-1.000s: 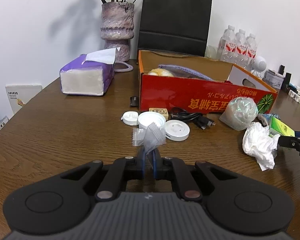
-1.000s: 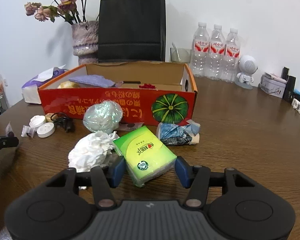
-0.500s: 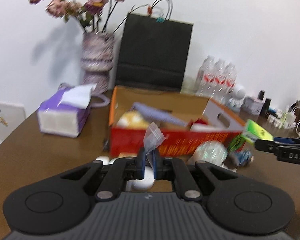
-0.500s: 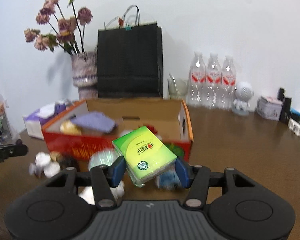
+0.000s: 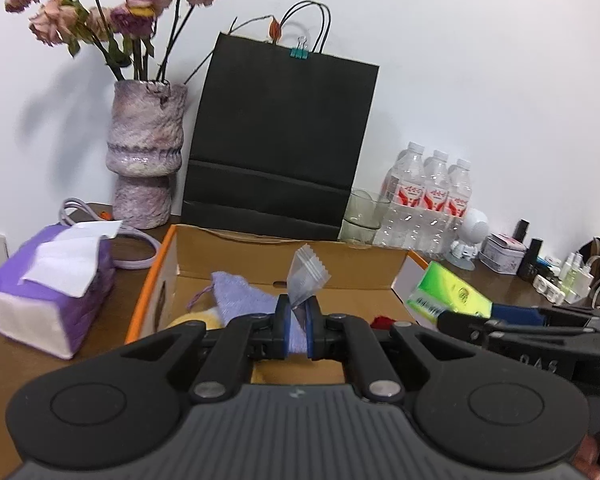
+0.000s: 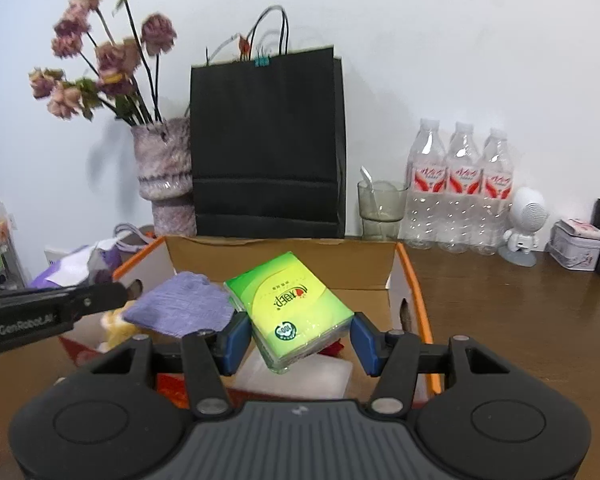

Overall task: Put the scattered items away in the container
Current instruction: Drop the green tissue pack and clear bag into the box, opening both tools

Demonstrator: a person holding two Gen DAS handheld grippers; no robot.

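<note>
The left gripper [image 5: 296, 330] is pinching a small clear plastic bag [image 5: 306, 274] between fully closed blue fingers [image 5: 283, 330]; the bag is sticking up and slightly to the right above the fingertips, its zigzag top edge catching the light; just beyond and below the fingertips the cardboard box [image 5: 284, 256] is standing open, with a lilac cloth [image 5: 240, 294] lying inside it directly ahead of the fingers and something yellow beside that cloth, too hidden to name.

The right gripper [image 6: 296, 338] is clamping a green tissue pack [image 6: 288, 308] between its fingers [image 6: 236, 336]; the pack is sitting tilted, one corner dipping below the fingertips and its far end rising beyond them; it is hanging above the open box, whose orange-edged wall [image 6: 416, 292] is running just to the right of the right finger; a white packet [image 6: 300, 376] is lying in the box under the pack.

In the left wrist view the right gripper is reaching in from the right of the fingers with the green pack at its tip; in the right wrist view the left gripper is reaching in from the left, over the cloth.

Beyond the box, ahead of both sets of fingers, a black paper bag [image 5: 280, 140] is standing against the wall; a vase [image 5: 146, 152] of dried roses is to its left; a purple tissue box [image 5: 48, 296] is well left of the left fingers.
</note>
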